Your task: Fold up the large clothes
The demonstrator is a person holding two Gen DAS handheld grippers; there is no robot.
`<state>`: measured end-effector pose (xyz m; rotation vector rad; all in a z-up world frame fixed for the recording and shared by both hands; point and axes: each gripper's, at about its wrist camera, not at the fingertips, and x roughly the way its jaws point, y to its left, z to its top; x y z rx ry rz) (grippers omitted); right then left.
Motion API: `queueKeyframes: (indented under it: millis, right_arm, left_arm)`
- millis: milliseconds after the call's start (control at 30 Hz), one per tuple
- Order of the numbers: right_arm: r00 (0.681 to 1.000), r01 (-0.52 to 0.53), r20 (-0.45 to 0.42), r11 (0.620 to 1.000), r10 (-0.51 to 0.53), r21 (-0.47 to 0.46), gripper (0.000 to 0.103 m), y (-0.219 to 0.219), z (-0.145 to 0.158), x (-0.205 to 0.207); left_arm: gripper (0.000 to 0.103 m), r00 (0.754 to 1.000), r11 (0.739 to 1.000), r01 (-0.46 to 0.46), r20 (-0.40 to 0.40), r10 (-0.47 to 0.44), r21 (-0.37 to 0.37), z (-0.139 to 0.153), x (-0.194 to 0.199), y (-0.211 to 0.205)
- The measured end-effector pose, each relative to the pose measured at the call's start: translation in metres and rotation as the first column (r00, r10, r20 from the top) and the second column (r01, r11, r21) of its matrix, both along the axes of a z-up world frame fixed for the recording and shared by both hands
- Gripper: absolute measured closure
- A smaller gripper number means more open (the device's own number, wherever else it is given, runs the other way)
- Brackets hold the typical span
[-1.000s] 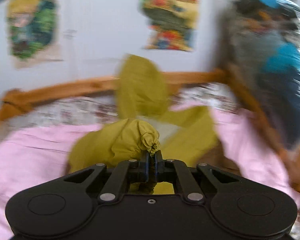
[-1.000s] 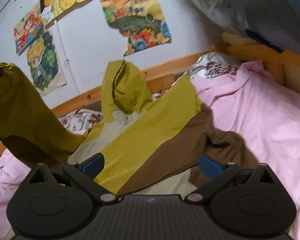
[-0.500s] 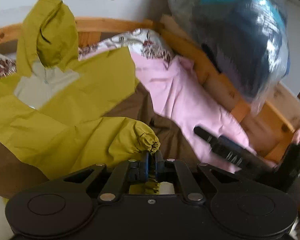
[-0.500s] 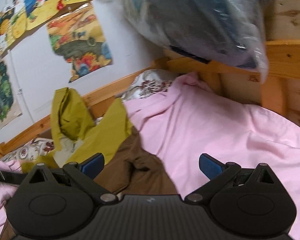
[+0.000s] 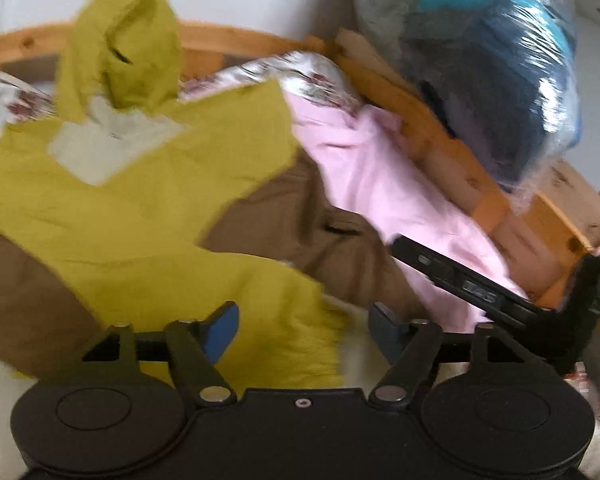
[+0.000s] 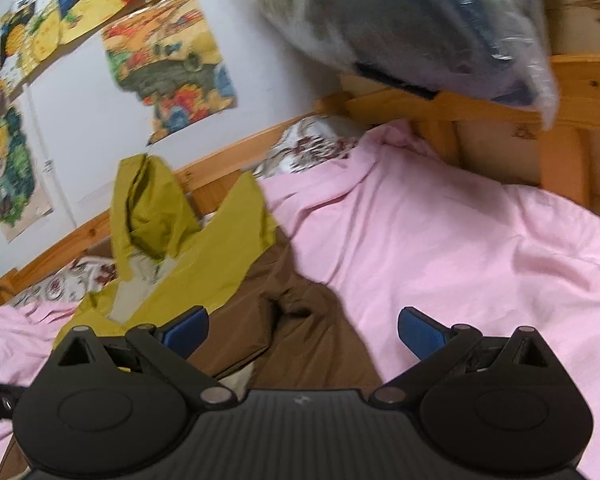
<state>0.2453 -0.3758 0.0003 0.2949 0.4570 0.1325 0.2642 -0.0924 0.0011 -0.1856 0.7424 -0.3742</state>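
- The olive-yellow and brown hooded jacket [image 5: 148, 216] lies spread on the pink bed sheet [image 5: 384, 184], with its hood [image 5: 120, 40] propped up against the wooden bed rail [image 5: 236, 40]; lying flat like this, it gives a broad surface for folding parts onto.
- A yellow sleeve [image 5: 268, 320] lies folded inward over the jacket's brown lower body, its cuff end right in front of the left gripper [image 5: 300, 324], a placement that looks like one sleeve fold laid down.
- The left gripper's blue-padded jaws stand wide apart and hold nothing; the sleeve cloth lies between and below them, not pinched.
- Further right in the left view, the right gripper [image 5: 496, 288] shows as a black bar held over the pink sheet beside the jacket's brown edge.
- In its own view, the right gripper [image 6: 300, 330] is also released, jaws spread and empty, pointing at the jacket's brown side [image 6: 296, 320], likely placed to take that side next.
- At the far right, a clear plastic bag of dark and blue textiles [image 5: 496, 68] rests on the wooden bed frame, well apart from the jacket and out of the folding area.
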Motion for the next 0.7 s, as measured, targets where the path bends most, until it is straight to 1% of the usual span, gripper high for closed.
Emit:
queueKeyframes:
  millis: [67, 100, 133, 200, 267, 333, 400, 433, 467, 533, 600, 633, 667, 700]
  right_arm:
    - [0.998, -0.058, -0.011, 0.998, 0.058, -0.025, 0.000, 0.012, -0.002, 0.002]
    - [0.996, -0.085, -0.024, 0.995, 0.084, -0.046, 0.000, 0.019, -0.004, 0.003]
    - [0.993, -0.111, -0.039, 0.991, 0.108, -0.073, 0.000, 0.027, -0.008, 0.004]
    - [0.987, -0.155, -0.063, 0.981, 0.149, -0.114, 0.000, 0.043, -0.014, 0.004]
    - [0.978, -0.201, -0.086, 0.966, 0.189, -0.163, 0.000, 0.060, -0.021, 0.003]
    - [0.972, -0.229, -0.102, 0.949, 0.211, -0.216, 0.000, 0.074, -0.028, 0.002]
    - [0.966, -0.251, -0.124, 0.931, 0.225, -0.264, 0.000, 0.084, -0.035, 0.000]
    - [0.963, -0.261, -0.136, 0.926, 0.231, -0.273, 0.000, 0.087, -0.039, -0.001]
    - [0.958, -0.276, -0.150, 0.924, 0.243, -0.265, 0.001, 0.089, -0.044, 0.000]
    - [0.953, -0.291, -0.162, 0.925, 0.257, -0.245, 0.006, 0.092, -0.049, -0.001]
    - [0.952, -0.294, -0.168, 0.922, 0.257, -0.254, 0.015, 0.094, -0.052, -0.002]
    - [0.952, -0.294, -0.167, 0.921, 0.258, -0.257, 0.018, 0.095, -0.053, -0.003]
    - [0.953, -0.290, -0.161, 0.921, 0.255, -0.259, 0.024, 0.095, -0.052, -0.003]
    - [0.956, -0.283, -0.159, 0.923, 0.248, -0.262, 0.028, 0.095, -0.052, -0.003]
  left_arm:
    - [0.027, 0.998, 0.997, -0.065, 0.014, 0.065, 0.050, -0.003, -0.002, 0.019]
    - [0.027, 0.994, 0.990, -0.112, 0.018, 0.111, 0.081, -0.006, -0.001, 0.030]
    - [0.026, 0.987, 0.981, -0.161, 0.022, 0.160, 0.110, -0.010, 0.000, 0.042]
    - [0.022, 0.964, 0.951, -0.264, 0.041, 0.261, 0.159, -0.018, 0.003, 0.067]
    - [0.020, 0.929, 0.908, -0.371, 0.077, 0.363, 0.193, -0.027, 0.009, 0.093]
    - [0.020, 0.876, 0.847, -0.482, 0.122, 0.467, 0.223, -0.036, 0.018, 0.120]
    - [0.020, 0.829, 0.792, -0.559, 0.152, 0.538, 0.244, -0.044, 0.030, 0.144]
    - [0.022, 0.810, 0.770, -0.586, 0.159, 0.564, 0.252, -0.047, 0.038, 0.156]
    - [0.026, 0.802, 0.762, -0.596, 0.160, 0.575, 0.254, -0.051, 0.046, 0.168]
    - [0.029, 0.809, 0.767, -0.587, 0.148, 0.569, 0.260, -0.057, 0.062, 0.186]
    - [0.032, 0.808, 0.770, -0.587, 0.124, 0.576, 0.251, -0.061, 0.076, 0.202]
    - [0.036, 0.807, 0.774, -0.588, 0.107, 0.581, 0.236, -0.063, 0.084, 0.210]
    - [0.042, 0.807, 0.778, -0.588, 0.094, 0.583, 0.222, -0.065, 0.089, 0.217]
    - [0.047, 0.807, 0.782, -0.588, 0.083, 0.584, 0.209, -0.067, 0.094, 0.223]
